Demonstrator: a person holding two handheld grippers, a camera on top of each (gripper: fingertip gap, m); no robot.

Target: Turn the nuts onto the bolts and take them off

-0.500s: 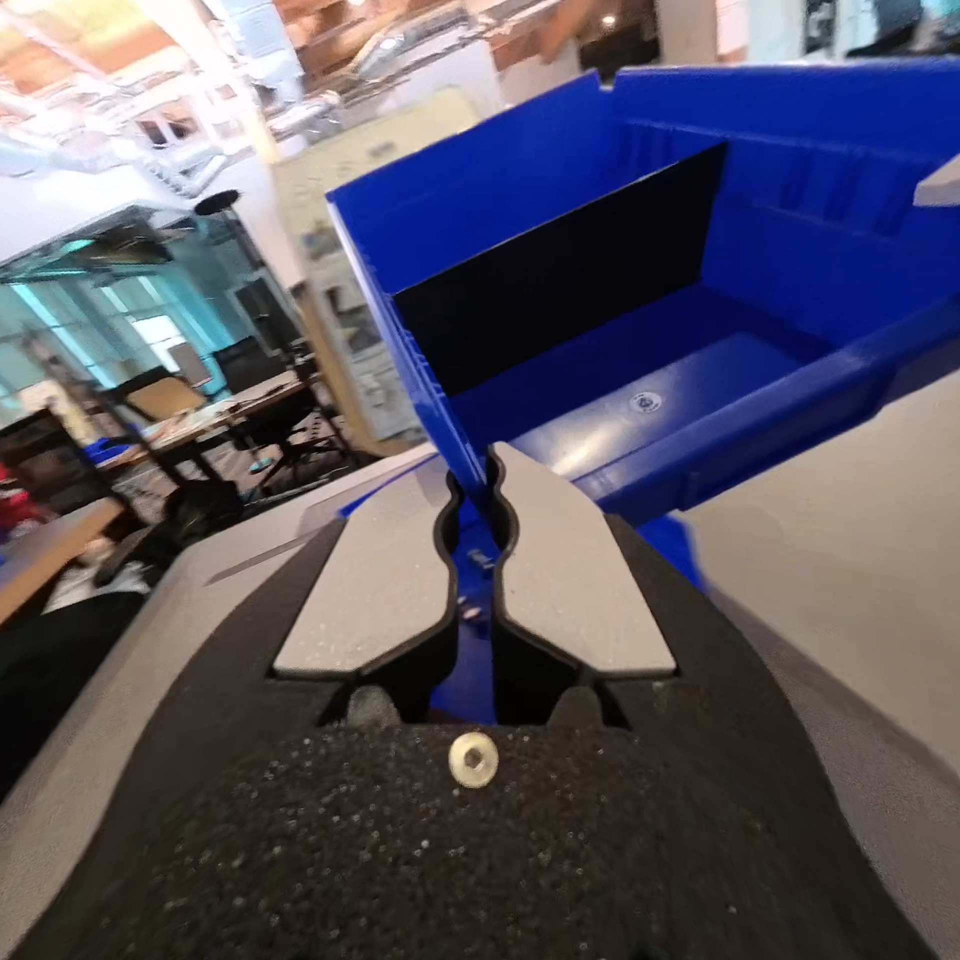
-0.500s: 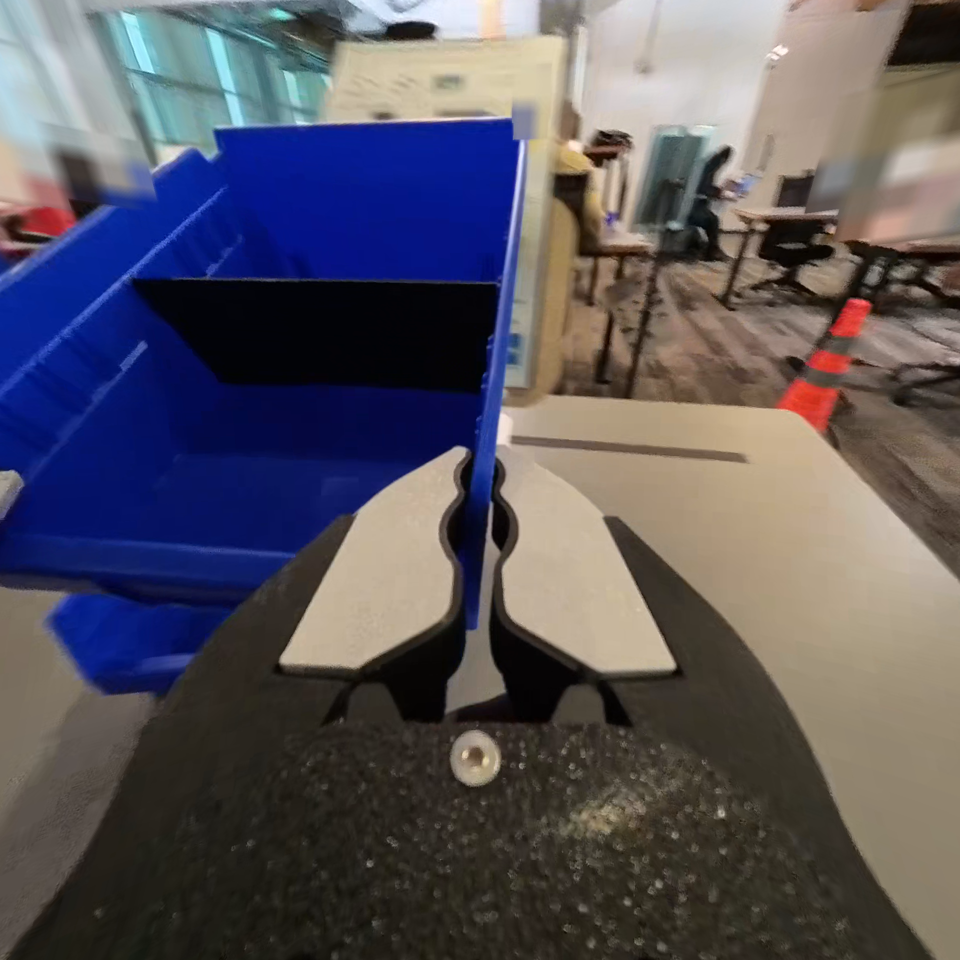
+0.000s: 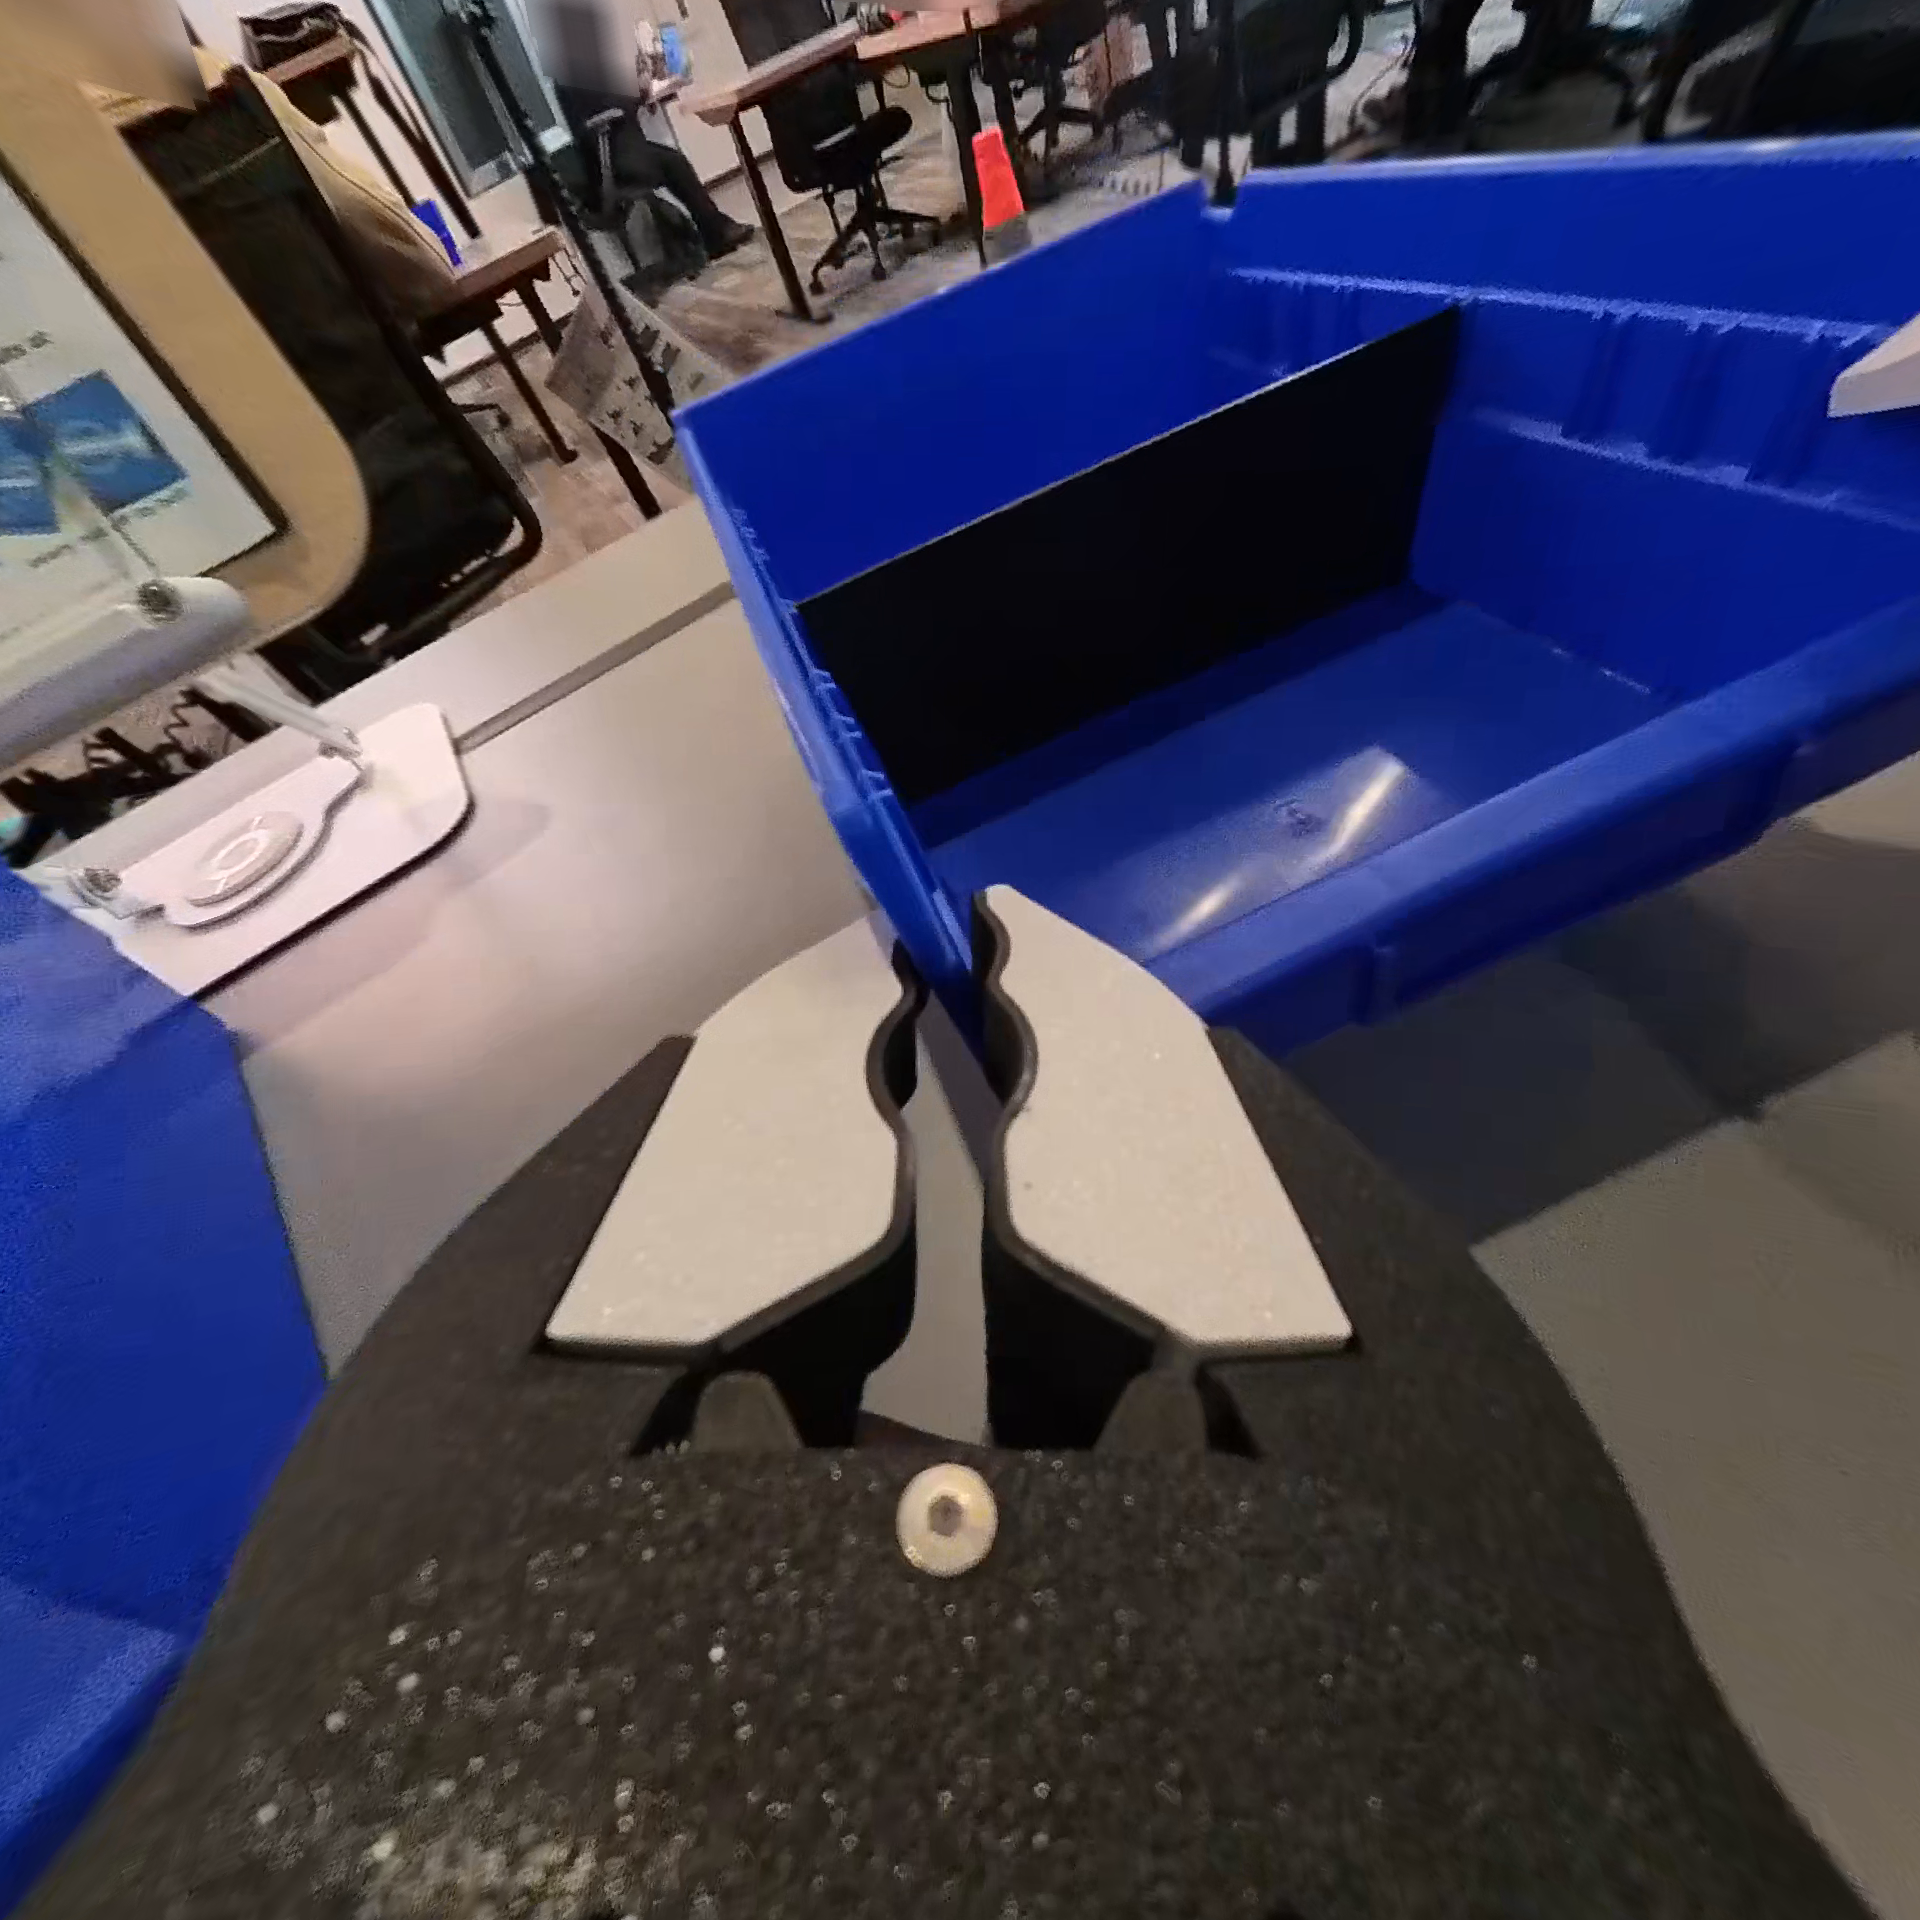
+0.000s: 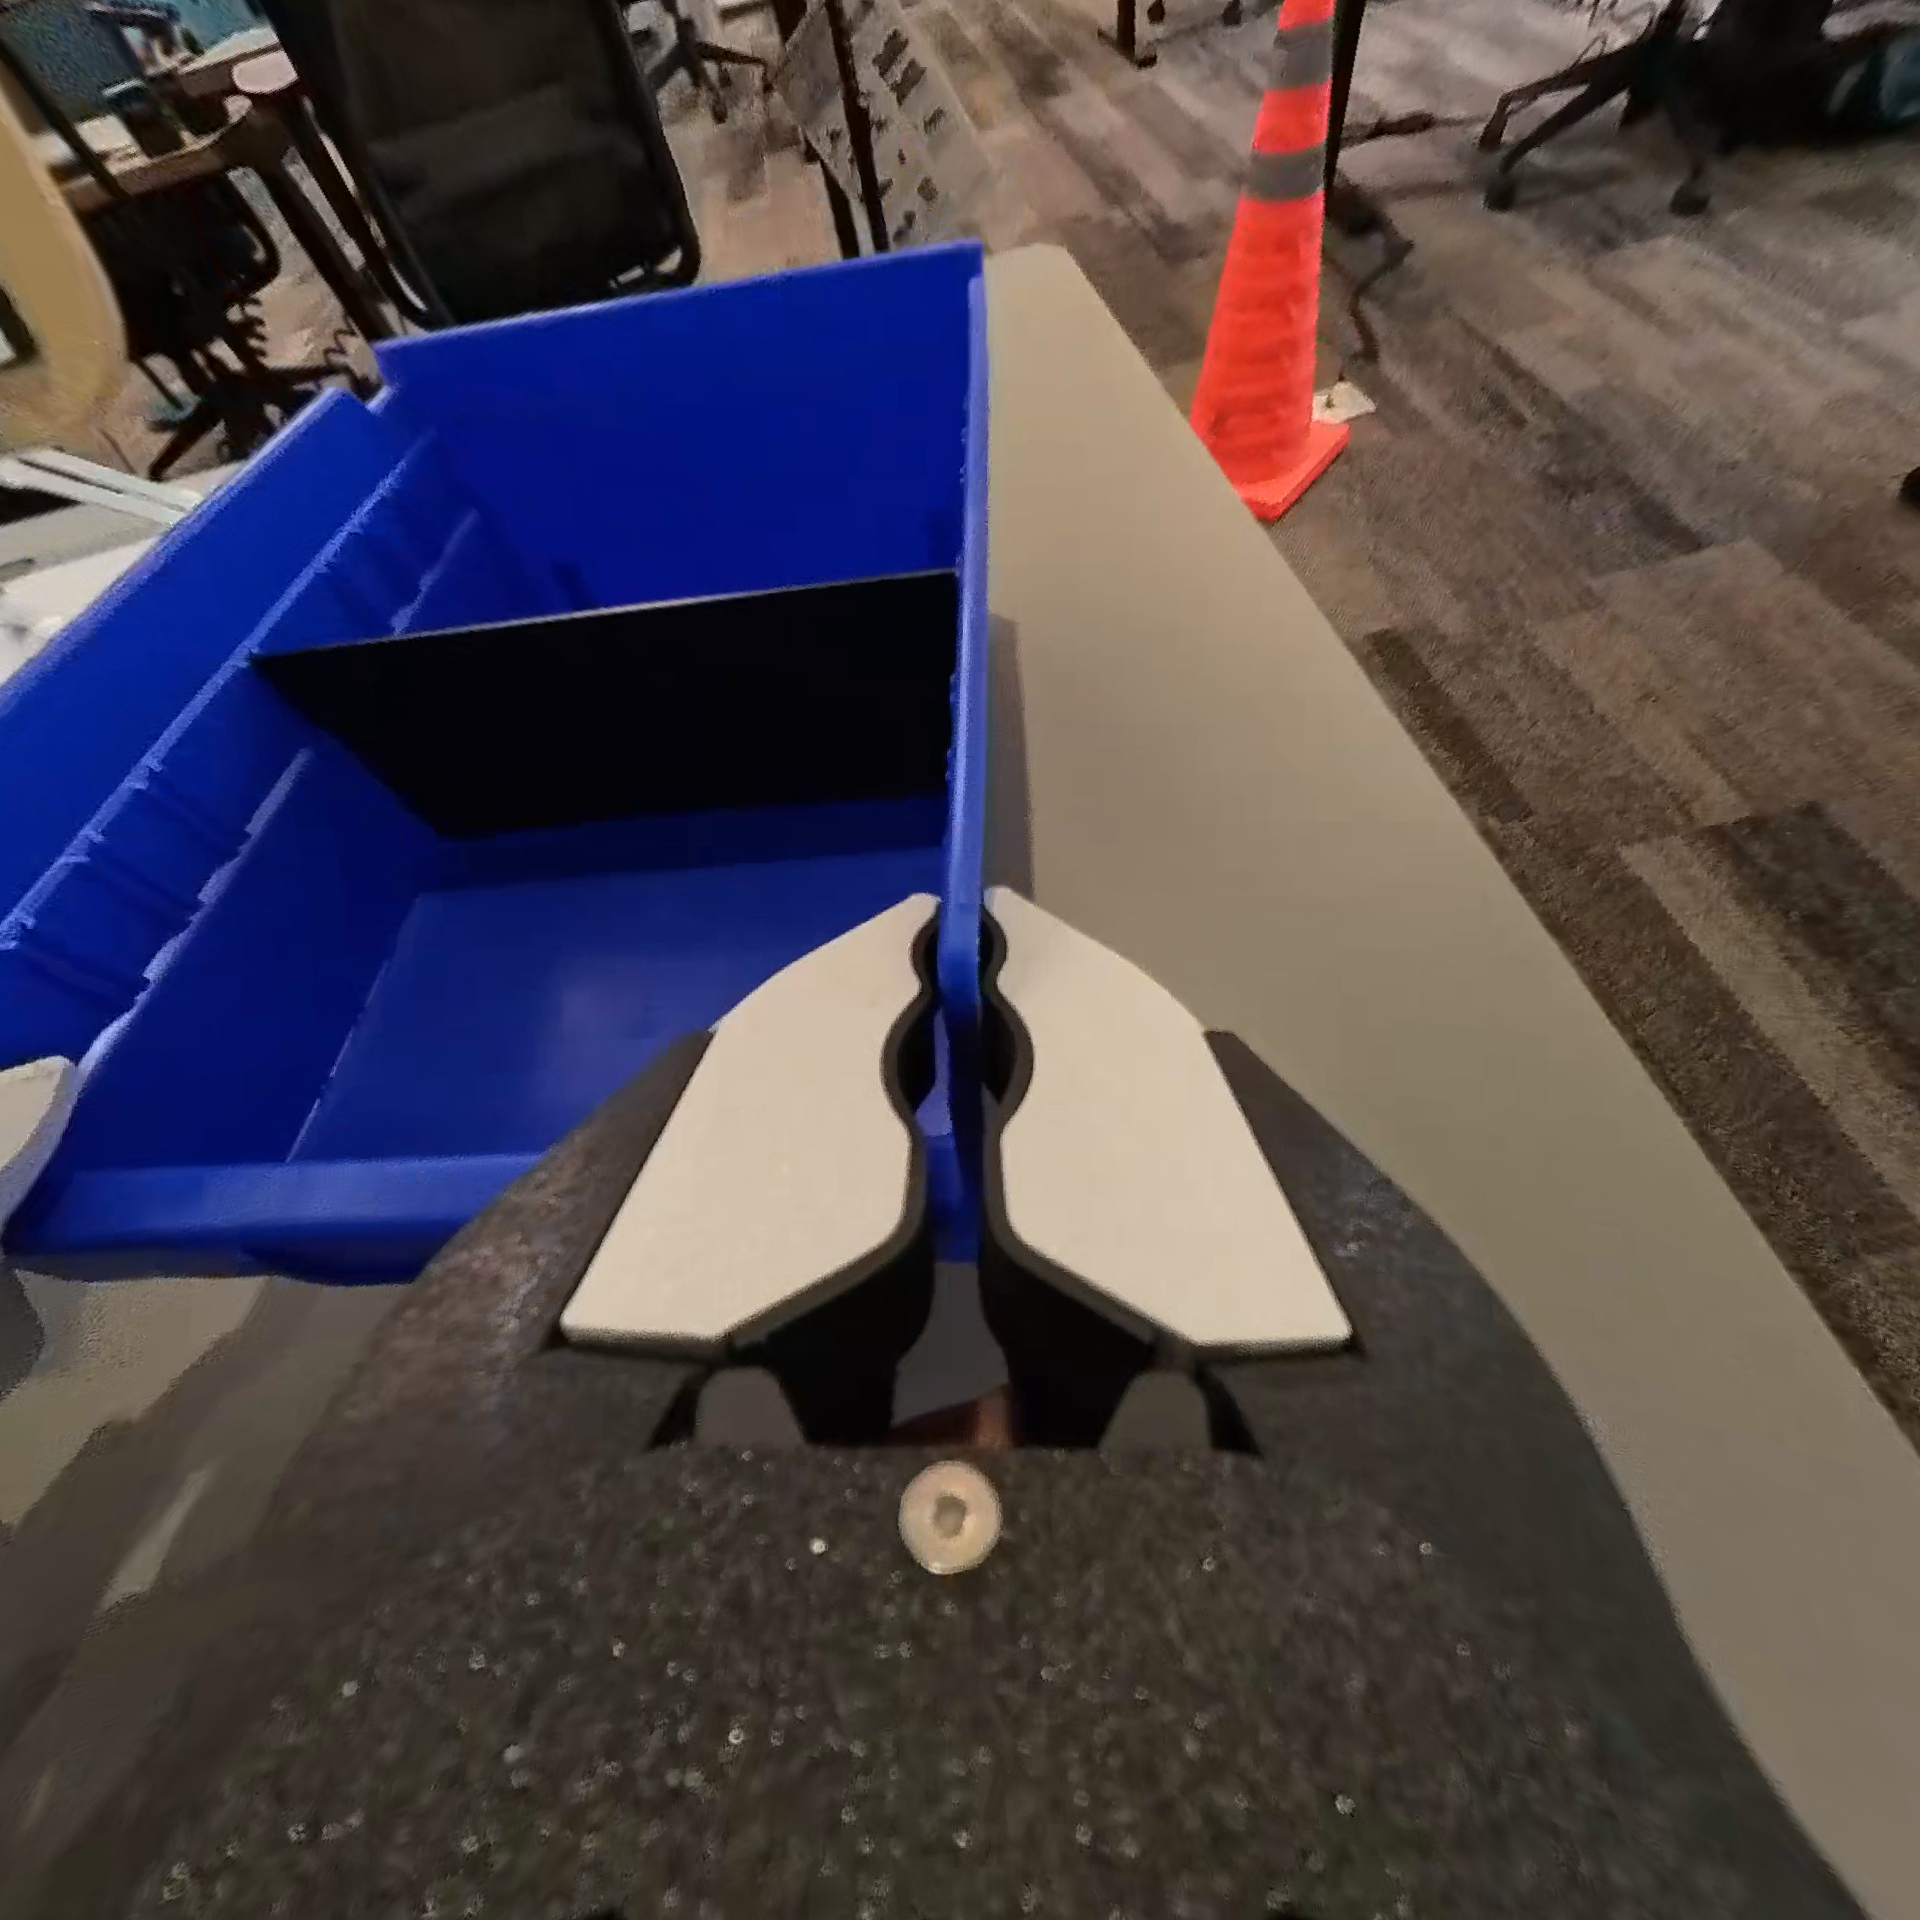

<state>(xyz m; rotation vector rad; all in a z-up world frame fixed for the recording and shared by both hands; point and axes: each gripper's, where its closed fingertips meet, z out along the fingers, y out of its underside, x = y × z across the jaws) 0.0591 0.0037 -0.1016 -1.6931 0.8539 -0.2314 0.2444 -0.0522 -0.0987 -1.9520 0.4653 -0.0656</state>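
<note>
Both tools are clamped on the blue bin (image 3: 1299, 499), one on each side wall. The left tool (image 3: 948, 940) pinches the bin's left wall near its front corner, and the right tool (image 4: 961, 920) pinches the right wall, also near the front. The bin looks tilted, its front corner raised above the grey table (image 3: 644, 748) in the left wrist view, so I judge it is being carried or set down by the two tools together.

To do this well, keep both grips pressed together evenly and move the two tools as one, level with each other, so the thin plastic walls do not twist or slip out. Lower the bin flat onto the table before letting go (a one-sided release would let it swing).

The nuts and bolts are not visible in either view. The bin's front compartment, ahead of the black divider (image 4: 623, 717), shows only bare blue floor, and what lies behind the divider is hidden. To the left of the bin, a white lamp base (image 3: 301, 831) rests on the table, and beyond the bin's right side an orange cone (image 4: 1273, 301) stands on the floor.
</note>
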